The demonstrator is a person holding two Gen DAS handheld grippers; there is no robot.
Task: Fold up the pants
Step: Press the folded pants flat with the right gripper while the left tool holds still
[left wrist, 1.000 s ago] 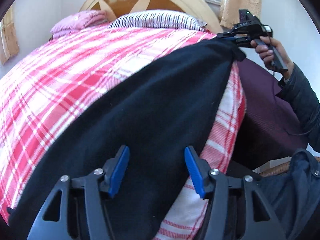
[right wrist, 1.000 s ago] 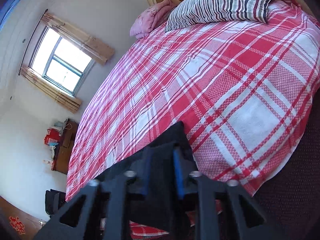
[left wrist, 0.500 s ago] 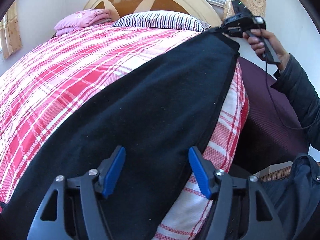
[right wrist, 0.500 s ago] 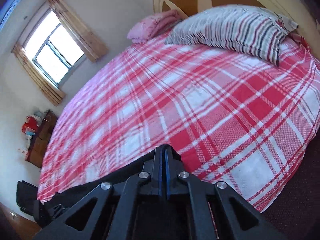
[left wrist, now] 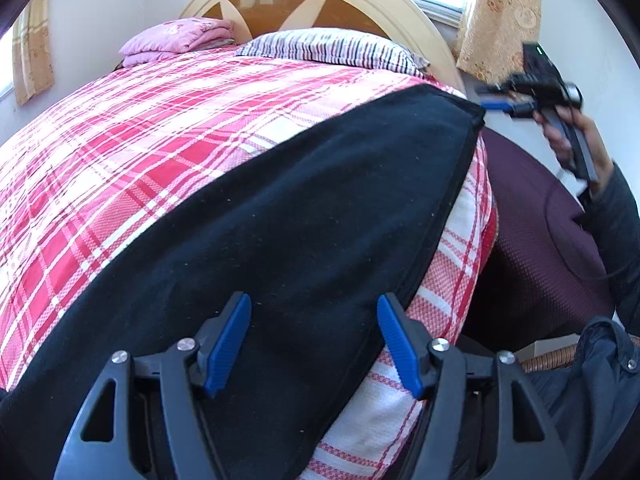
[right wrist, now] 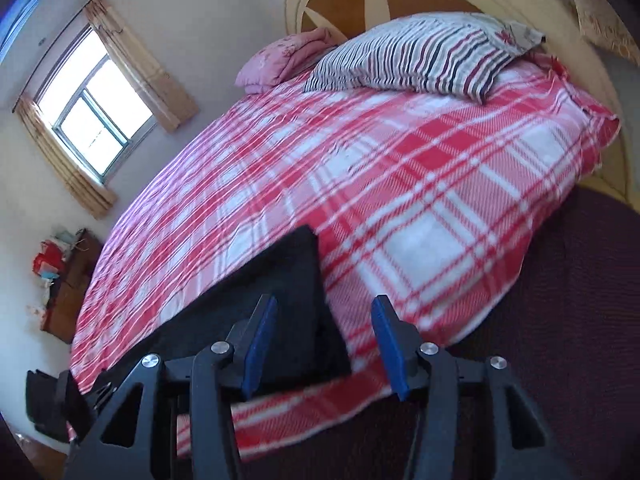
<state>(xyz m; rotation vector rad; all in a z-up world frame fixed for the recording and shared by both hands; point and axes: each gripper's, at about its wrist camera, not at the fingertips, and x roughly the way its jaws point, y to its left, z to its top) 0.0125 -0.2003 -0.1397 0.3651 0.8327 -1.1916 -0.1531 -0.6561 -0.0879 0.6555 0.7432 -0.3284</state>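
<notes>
Black pants (left wrist: 304, 216) lie flat along the near edge of the red plaid bedspread (left wrist: 132, 160). My left gripper (left wrist: 314, 340) hovers open over their near part, blue pads apart and nothing pinched. In the right wrist view the pants' far end (right wrist: 288, 292) lies on the bedspread (right wrist: 400, 200). My right gripper (right wrist: 324, 340) is just behind that end, its jaws opening, the cloth below them and free of the pads. From the left wrist view the right gripper (left wrist: 494, 98) is off the pants' corner, held by a hand (left wrist: 568, 140).
A striped pillow (right wrist: 424, 56) and a folded pink blanket (right wrist: 280, 60) lie by the wooden headboard (left wrist: 312, 4). A dark maroon bed side (left wrist: 536, 240) drops off to the right. A window (right wrist: 92, 112) and a low cabinet (right wrist: 68, 280) stand beyond the bed.
The right gripper, shut on the pants' end before, has let go and pulled back off the corner. The cloth end now lies flat. The left gripper opened slightly and stayed in place.
</notes>
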